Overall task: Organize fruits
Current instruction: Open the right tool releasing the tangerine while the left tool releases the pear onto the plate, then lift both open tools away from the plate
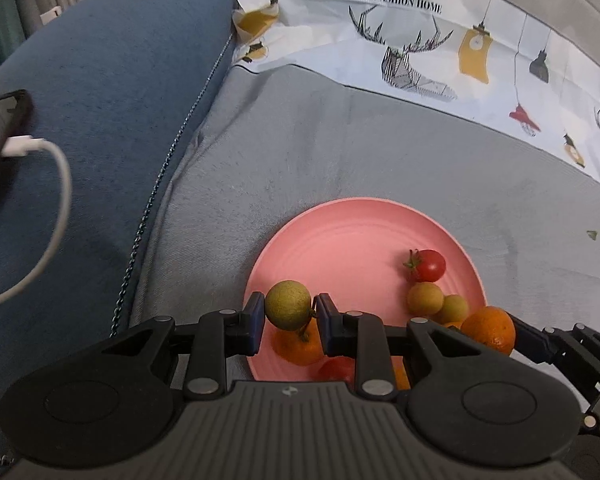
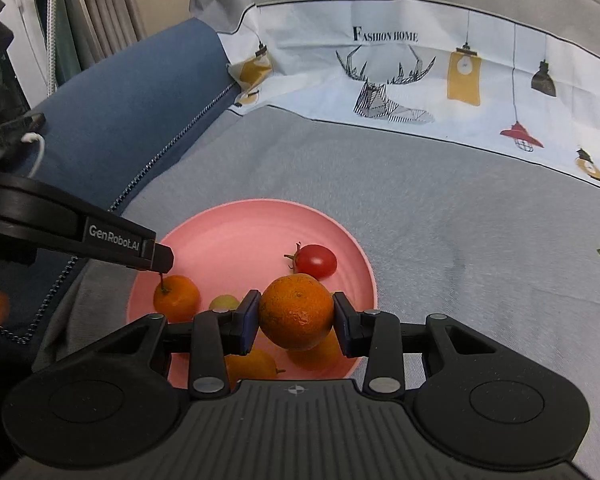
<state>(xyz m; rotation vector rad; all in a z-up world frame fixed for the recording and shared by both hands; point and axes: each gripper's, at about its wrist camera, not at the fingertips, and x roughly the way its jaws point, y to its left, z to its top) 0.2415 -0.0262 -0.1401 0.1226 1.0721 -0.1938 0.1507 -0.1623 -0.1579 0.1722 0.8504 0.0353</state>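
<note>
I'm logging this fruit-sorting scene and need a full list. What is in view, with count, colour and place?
Round pink plastic plate: one, on the grey sofa cushion.
Red cherry tomato: one in full view, on the plate.
Small yellow-green round fruits: two lying on the plate, a third held above it.
Orange mandarins: several on the plate, part hidden; one held above it.
White printed cloth: one, behind the cushion.
Blue sofa arm: one, left.
White cable: one, on the blue arm.
Left gripper: black, shut on the green fruit.
Right gripper: black, shut on the mandarin.
</note>
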